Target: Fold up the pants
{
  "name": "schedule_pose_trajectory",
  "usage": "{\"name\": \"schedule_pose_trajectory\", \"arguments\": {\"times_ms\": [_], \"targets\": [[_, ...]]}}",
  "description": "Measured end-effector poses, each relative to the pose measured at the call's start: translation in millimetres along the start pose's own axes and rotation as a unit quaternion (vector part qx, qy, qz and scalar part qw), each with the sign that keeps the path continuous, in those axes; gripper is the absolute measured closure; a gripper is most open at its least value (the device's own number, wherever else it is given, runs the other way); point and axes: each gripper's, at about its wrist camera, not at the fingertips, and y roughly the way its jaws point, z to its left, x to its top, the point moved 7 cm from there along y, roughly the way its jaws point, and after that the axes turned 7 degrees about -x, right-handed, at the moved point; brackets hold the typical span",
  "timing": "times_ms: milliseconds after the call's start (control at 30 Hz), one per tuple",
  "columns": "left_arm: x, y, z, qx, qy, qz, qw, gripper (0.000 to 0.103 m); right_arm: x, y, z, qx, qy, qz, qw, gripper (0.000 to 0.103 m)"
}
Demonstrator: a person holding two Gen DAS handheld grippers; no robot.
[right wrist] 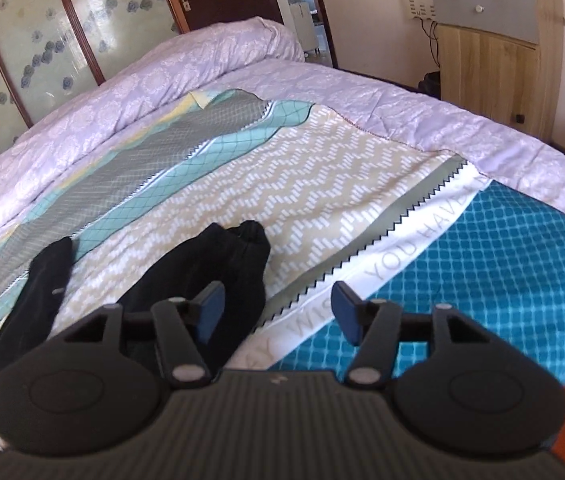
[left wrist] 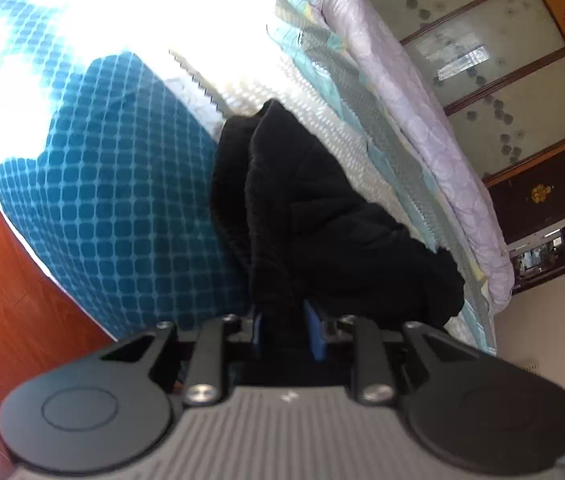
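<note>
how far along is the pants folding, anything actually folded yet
Early on. Nothing looks neatly folded: the black pants lie bunched on the bedspread, legs apart. In hand: the left gripper pinches the fabric. The right gripper is open, empty. The folding is left.

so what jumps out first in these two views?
The black pants sprawled on the patterned bedspread, legs apart, in the right wrist view. In the left wrist view the left gripper is pinched on a bunch of the black fabric. The right gripper hangs open over the bedspread beside them, nothing between its pads.
</note>
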Motion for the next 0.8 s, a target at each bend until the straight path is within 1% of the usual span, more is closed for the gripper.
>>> {"name": "schedule_pose_trajectory", "arguments": {"times_ms": [67, 133, 200, 233, 267, 300, 333, 367, 400, 433, 467, 500, 533, 567, 600, 633, 667, 700, 733, 767, 800], "targets": [[10, -9, -10, -0.001, -0.008, -0.016, 0.9998, 0.085, 0, 22, 4, 0.000, 0.005, 0.021, 1.000, 0.040], [23, -12, -22, -0.001, -0.003, -0.025, 0.9997, 0.086, -4, 46, 10, 0.002, 0.014, 0.043, 0.999, 0.040], [47, -11, -42, 0.002, 0.011, -0.035, 0.9993, 0.088, -5, 71, 20, 0.009, 0.023, 0.063, 0.998, 0.040], [60, -8, -54, 0.000, 0.015, -0.044, 0.9989, 0.092, -5, 85, 26, 0.011, 0.026, 0.076, 0.997, 0.041], [77, -6, -68, -0.007, 0.020, -0.054, 0.9983, 0.092, -6, 98, 32, 0.012, 0.031, 0.094, 0.995, 0.056], [97, -3, -85, -0.012, 0.030, -0.065, 0.9974, 0.093, -6, 110, 38, 0.012, 0.037, 0.114, 0.993, 0.097], [120, 0, -104, -0.015, 0.040, -0.076, 0.9961, 0.093, -4, 117, 42, 0.007, 0.049, 0.132, 0.990, 0.095], [143, 2, -124, -0.020, 0.047, -0.085, 0.9950, 0.094, 3, 119, 44, 0.005, 0.074, 0.140, 0.987, 0.095], [166, 6, -148, -0.032, 0.049, -0.089, 0.9943, 0.094, 14, 116, 46, 0.019, 0.107, 0.139, 0.984, 0.096], [186, 8, -173, -0.046, 0.053, -0.092, 0.9932, 0.094, 31, 108, 47, 0.041, 0.141, 0.132, 0.980, 0.096], [203, 8, -201, -0.056, 0.068, -0.101, 0.9910, 0.094, 51, 96, 48, 0.058, 0.168, 0.122, 0.977, 0.096], [214, 4, -231, -0.069, 0.088, -0.114, 0.9871, 0.094, 71, 82, 48, 0.075, 0.187, 0.111, 0.973, 0.096], [221, -4, -258, -0.092, 0.105, -0.130, 0.9816, 0.094, 91, 67, 48, 0.095, 0.202, 0.098, 0.970, 0.096], [223, -16, -282, -0.121, 0.117, -0.144, 0.9751, 0.094, 109, 49, 46, 0.114, 0.213, 0.080, 0.967, 0.096], [222, -28, -297, -0.145, 0.127, -0.154, 0.9692, 0.094, 126, 28, 42, 0.131, 0.219, 0.058, 0.965, 0.096], [214, -40, -309, -0.164, 0.138, -0.162, 0.9633, 0.094, 140, 7, 36, 0.144, 0.219, 0.033, 0.964, 0.096], [203, -48, -313, -0.172, 0.148, -0.167, 0.9595, 0.094, 151, -12, 28, 0.154, 0.216, 0.011, 0.964, 0.096], [191, -53, -306, -0.175, 0.155, -0.166, 0.9580, 0.094, 158, -28, 18, 0.159, 0.213, -0.008, 0.964, 0.096], [178, -55, -293, -0.172, 0.159, -0.159, 0.9590, 0.094, 161, -40, 7, 0.160, 0.212, -0.019, 0.964, 0.096], [164, -52, -272, -0.164, 0.160, -0.147, 0.9624, 0.094, 161, -48, -5, 0.162, 0.212, -0.027, 0.963, 0.096], [148, -46, -247, -0.148, 0.157, -0.131, 0.9677, 0.094, 156, -52, -18, 0.162, 0.213, -0.031, 0.963, 0.096]]}}
